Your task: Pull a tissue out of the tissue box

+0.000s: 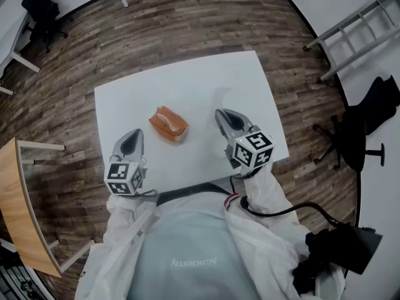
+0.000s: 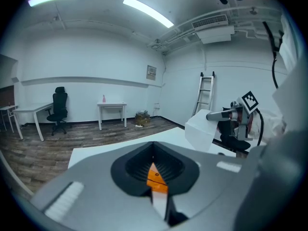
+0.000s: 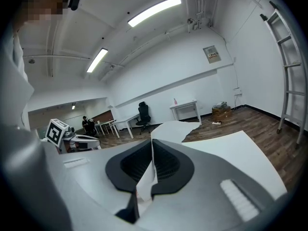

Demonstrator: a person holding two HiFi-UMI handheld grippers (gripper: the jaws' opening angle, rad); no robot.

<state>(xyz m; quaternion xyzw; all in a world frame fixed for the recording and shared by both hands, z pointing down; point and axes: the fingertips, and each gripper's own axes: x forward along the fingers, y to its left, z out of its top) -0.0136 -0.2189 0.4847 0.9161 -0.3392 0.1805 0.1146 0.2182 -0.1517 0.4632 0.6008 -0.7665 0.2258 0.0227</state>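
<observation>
An orange tissue box (image 1: 169,124) lies on the white table (image 1: 187,80), near its middle. To the box's right, my right gripper (image 1: 221,114) is shut on a white tissue (image 3: 176,129), which stands up past its jaws. From the left gripper view the tissue (image 2: 205,130) hangs free of the box from the right gripper (image 2: 211,115). My left gripper (image 1: 134,135) hovers to the left of the box, apart from it. Its jaws are shut in the left gripper view (image 2: 154,148), with an orange and white sliver showing through the slit.
A wooden table (image 1: 19,199) stands at the left on the wood floor. A black office chair (image 1: 356,136) and a ladder (image 1: 356,24) are at the right. A black device on a cable (image 1: 337,249) hangs by the person's right side.
</observation>
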